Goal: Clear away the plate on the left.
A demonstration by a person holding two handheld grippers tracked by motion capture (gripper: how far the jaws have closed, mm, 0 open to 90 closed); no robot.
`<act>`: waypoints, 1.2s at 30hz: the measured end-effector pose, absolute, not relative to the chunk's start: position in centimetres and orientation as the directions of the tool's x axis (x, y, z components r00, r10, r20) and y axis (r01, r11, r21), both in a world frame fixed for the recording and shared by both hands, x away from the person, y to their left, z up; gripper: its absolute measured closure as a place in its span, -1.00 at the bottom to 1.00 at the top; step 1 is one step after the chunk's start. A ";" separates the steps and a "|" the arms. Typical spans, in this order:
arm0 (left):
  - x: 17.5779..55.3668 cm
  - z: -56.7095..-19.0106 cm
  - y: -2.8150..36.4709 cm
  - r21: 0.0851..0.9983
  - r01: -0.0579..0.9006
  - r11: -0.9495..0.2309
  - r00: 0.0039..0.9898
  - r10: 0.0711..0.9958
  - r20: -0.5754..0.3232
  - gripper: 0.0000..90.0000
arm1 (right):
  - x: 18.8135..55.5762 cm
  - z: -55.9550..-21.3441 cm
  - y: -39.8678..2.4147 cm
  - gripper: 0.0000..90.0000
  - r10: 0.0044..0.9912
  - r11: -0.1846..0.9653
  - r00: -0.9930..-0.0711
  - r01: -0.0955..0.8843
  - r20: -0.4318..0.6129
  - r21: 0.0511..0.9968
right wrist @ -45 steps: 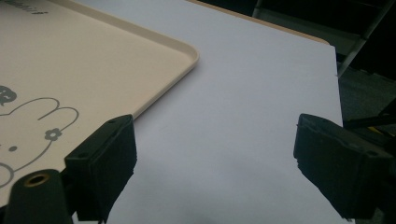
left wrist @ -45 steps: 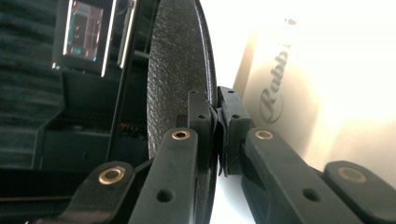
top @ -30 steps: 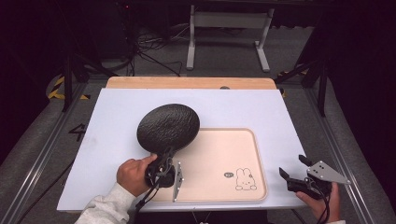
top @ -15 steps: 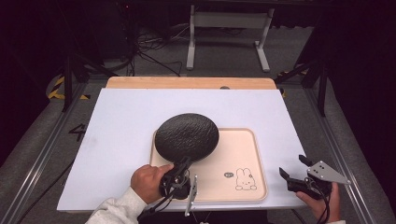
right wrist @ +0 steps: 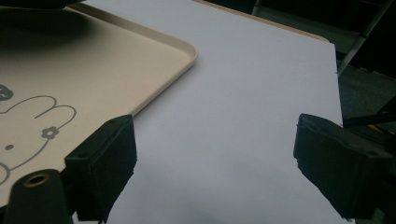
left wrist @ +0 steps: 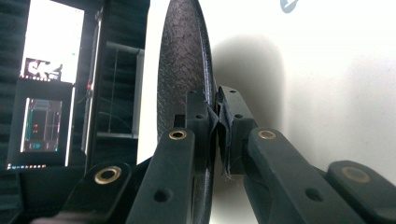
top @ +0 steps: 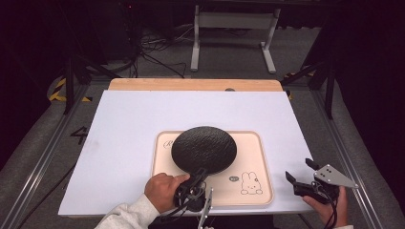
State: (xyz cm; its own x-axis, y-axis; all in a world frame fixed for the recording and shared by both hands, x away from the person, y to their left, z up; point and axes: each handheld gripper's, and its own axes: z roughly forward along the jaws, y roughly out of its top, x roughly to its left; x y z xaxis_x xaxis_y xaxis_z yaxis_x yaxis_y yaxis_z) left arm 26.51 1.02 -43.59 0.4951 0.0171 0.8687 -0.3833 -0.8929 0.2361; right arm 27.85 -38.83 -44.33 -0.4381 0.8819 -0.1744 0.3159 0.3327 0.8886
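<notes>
A round black plate with a rough, pebbled surface (top: 204,149) hangs level over the left half of a shallow beige rectangular tray with rounded corners (top: 260,143), which lies on a white board covering the tabletop (top: 124,124); the high view does not settle whether the plate touches the tray. The left claw (top: 199,175) is clamped on the plate's near rim, and in the left gripper view its two black jaws pinch the thin edge between them, the plate (left wrist: 183,70) seen edge-on there. The left hand (top: 162,190) sits just behind that claw at the tabletop's near edge. On the tray's near right corner is a grey line drawing of a rabbit (top: 249,183) with a small dark mark beside it; a faint round emblem near the tray's far left corner is too blurred to read. The right claw (top: 301,176) hovers open beyond the tray's right side, near the board's near right corner, holding nothing; in the right gripper view its jaws stand wide apart over bare white board (right wrist: 243,93), with the tray's rim (right wrist: 189,49) and part of the rabbit (right wrist: 37,126) at the left. Broad bare board lies left of and beyond the tray, and a strip of bare wood (top: 191,85) shows along the far edge.
</notes>
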 end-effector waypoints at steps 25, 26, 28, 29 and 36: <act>27.1 -44.5 -0.2 0.290 -0.410 -0.865 0.582 -0.004 0.813 0.92 | 27.9 -44.5 -38.8 -0.69 0.872 0.341 -0.460 0.324 -0.168 0.882; 27.1 -44.6 -0.3 0.291 -0.412 -0.863 0.584 -0.005 0.812 0.92 | 27.9 -44.6 -38.8 -0.69 0.872 0.341 -0.460 0.325 -0.168 0.882; 27.2 -44.6 -0.3 0.289 -0.416 -0.862 0.586 -0.012 0.811 0.92 | 27.9 -44.6 -38.8 -0.69 0.871 0.342 -0.461 0.325 -0.168 0.882; 27.2 -44.7 -0.4 0.290 -0.420 -0.860 0.588 -0.015 0.809 0.92 | 27.9 -44.6 -38.8 -0.69 0.871 0.343 -0.462 0.325 -0.169 0.881; 27.5 -45.2 -0.5 0.294 -0.407 -0.865 0.648 -0.047 0.760 0.79 | 27.9 -44.6 -38.7 -0.69 0.869 0.346 -0.464 0.324 -0.171 0.880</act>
